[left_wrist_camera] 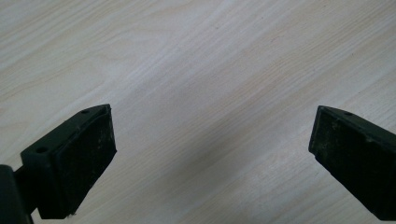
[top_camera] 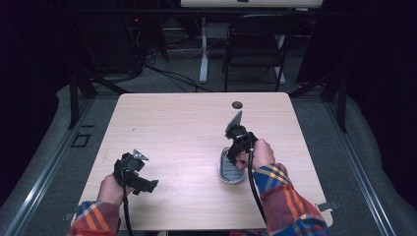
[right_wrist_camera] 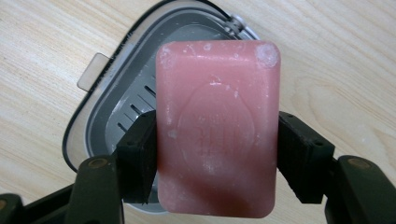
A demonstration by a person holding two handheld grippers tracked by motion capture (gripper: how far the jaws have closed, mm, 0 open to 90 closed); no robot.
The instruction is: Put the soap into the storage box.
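Soap dish [top_camera: 231,172] the table's [top_camera: 187,128] sole obstacle

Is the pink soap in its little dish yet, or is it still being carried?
Done so far: the right gripper has the pink soap squeezed between its jaws. In hand: it holds the soap over the open grey soap dish; whether the soap touches the dish cannot be told. The left gripper is open over bare table, holding nothing. Left to do, if the soap is going in: lower it and let go.
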